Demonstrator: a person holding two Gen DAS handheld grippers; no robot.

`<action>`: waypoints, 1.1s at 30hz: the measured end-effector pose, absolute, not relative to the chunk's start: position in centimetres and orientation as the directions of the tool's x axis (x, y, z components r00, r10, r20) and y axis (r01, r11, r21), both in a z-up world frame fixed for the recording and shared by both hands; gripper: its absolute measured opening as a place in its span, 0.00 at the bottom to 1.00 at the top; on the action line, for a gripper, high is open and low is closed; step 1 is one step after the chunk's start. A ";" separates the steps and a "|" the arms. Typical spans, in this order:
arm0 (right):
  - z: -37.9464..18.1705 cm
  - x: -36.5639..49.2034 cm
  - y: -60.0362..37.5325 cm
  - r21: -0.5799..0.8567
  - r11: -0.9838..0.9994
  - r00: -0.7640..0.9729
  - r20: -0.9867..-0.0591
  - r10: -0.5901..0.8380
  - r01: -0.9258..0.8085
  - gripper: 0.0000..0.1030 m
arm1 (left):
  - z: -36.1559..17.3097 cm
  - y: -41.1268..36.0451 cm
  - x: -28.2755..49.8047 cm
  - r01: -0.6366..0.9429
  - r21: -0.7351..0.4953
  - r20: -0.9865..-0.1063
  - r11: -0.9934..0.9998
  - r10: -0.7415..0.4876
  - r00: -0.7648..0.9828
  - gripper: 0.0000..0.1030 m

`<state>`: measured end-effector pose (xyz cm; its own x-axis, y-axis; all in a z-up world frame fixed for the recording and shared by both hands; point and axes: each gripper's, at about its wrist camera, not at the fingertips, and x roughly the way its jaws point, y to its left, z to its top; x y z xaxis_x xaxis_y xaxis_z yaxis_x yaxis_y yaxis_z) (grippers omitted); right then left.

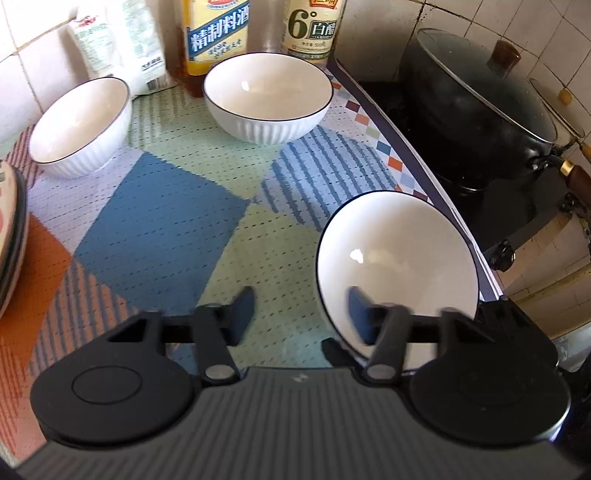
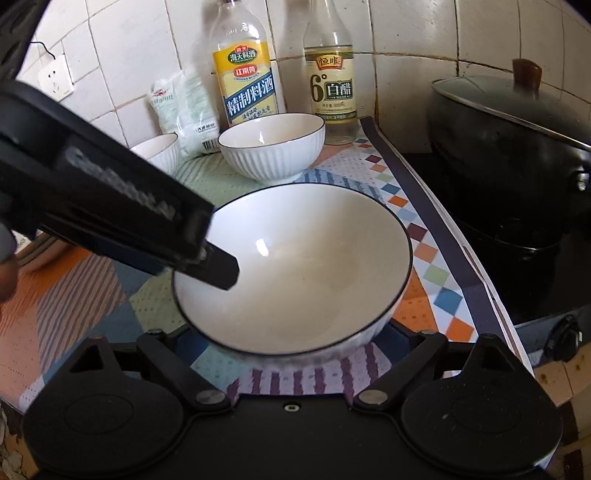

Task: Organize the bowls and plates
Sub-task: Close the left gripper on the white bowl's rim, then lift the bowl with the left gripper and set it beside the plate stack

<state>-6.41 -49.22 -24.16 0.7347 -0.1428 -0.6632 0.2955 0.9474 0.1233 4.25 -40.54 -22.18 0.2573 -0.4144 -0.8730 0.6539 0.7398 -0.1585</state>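
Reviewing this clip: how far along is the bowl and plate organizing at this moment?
Early. Done: plates appear stacked at the mat's left edge. In hand: the left gripper, open, has one finger inside the near bowl; the right gripper's fingertips are hidden beneath that bowl. Left: no bowls nested; the back bowl and left bowl stand apart.

I count three white bowls: one (image 1: 397,273) at my left gripper's (image 1: 299,314) right fingertip, one (image 1: 267,96) straight ahead of it, one (image 1: 79,125) ahead to its left. Two bottles stand beyond them, a cooking wine bottle (image 1: 212,33) and a vinegar bottle (image 1: 312,27). One white bag (image 1: 122,40) far left, one lidded black wok (image 1: 480,107) off right, and a stack of plates (image 1: 13,236) at left, its number unclear
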 end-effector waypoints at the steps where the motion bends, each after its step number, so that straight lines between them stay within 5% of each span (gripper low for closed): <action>1: -24.3 -6.3 -49.2 0.119 0.951 0.740 -0.658 -0.141 0.287 0.95 | -22.4 -40.7 4.4 0.649 -0.163 -0.873 0.743 -0.414 0.255 0.29; 6: -24.4 -6.2 -49.4 0.129 0.957 0.756 -0.644 -0.118 0.260 0.95 | -22.6 -41.0 4.8 0.647 -0.225 -0.869 0.729 -0.451 0.205 0.08; 18: -23.3 -6.0 -48.0 0.161 0.964 0.755 -0.653 -0.057 0.212 0.95 | -20.8 -39.8 3.3 0.672 -0.099 -0.891 0.734 -0.367 0.269 0.08; 33: -21.8 -2.8 -39.4 0.115 0.993 0.766 -0.634 0.105 -0.042 0.95 | -19.3 -29.4 5.4 0.513 -0.071 -0.903 0.855 -0.274 0.332 0.09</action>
